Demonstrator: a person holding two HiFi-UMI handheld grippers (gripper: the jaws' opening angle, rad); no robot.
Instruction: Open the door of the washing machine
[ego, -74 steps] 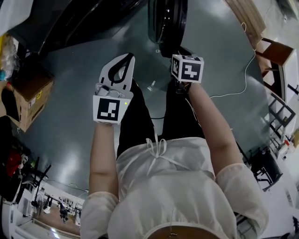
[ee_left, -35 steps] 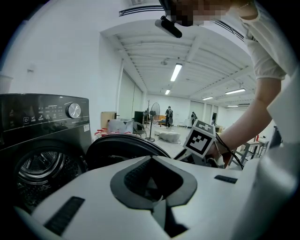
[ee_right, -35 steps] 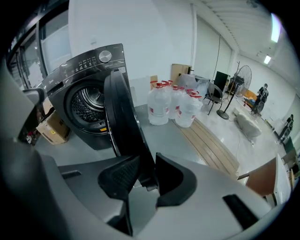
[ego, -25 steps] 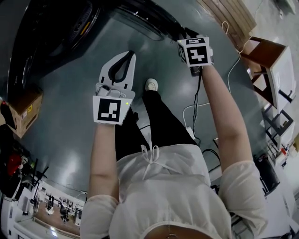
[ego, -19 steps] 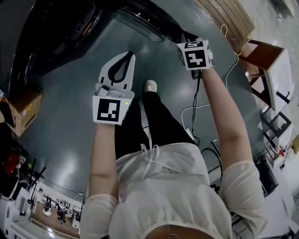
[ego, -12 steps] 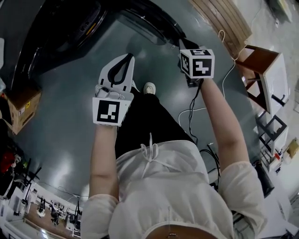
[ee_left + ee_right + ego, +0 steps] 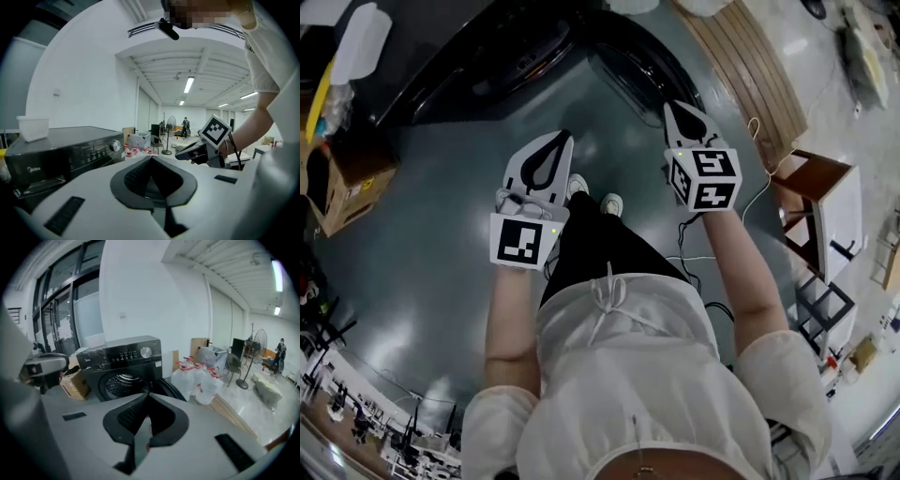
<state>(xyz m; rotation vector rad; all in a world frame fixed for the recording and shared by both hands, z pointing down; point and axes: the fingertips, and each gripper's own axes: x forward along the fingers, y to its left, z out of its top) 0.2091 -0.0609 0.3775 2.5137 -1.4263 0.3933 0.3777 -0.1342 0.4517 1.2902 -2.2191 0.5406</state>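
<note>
My left claw [image 7: 562, 137] is closed, its two tips touching, with nothing caught in the gap behind them. My right claw [image 7: 671, 106] is closed as well and just as empty; its own view shows the dark pads meeting at the tip. I hold both out in front of me above the grey-green floor [image 7: 441, 253], well apart from each other and touching nothing, and my two pale shoes [image 7: 578, 186] show between them far below.

The black front-loading washing machine [image 7: 124, 355] stands ahead of me. Its door [image 7: 168, 385] already stands open, swung out to the right of the opening, so the perforated steel drum [image 7: 119, 384] is in plain sight. Neither claw touches the machine or the door. A white plastic tub [image 7: 33, 128] sits on top of the machine.

To the left of the machine is an open cardboard box [image 7: 75, 383]. To its right stands a cluster of clear water jugs with red caps [image 7: 199, 376], and past them a wooden pallet [image 7: 741, 66] lies on the floor.
</note>
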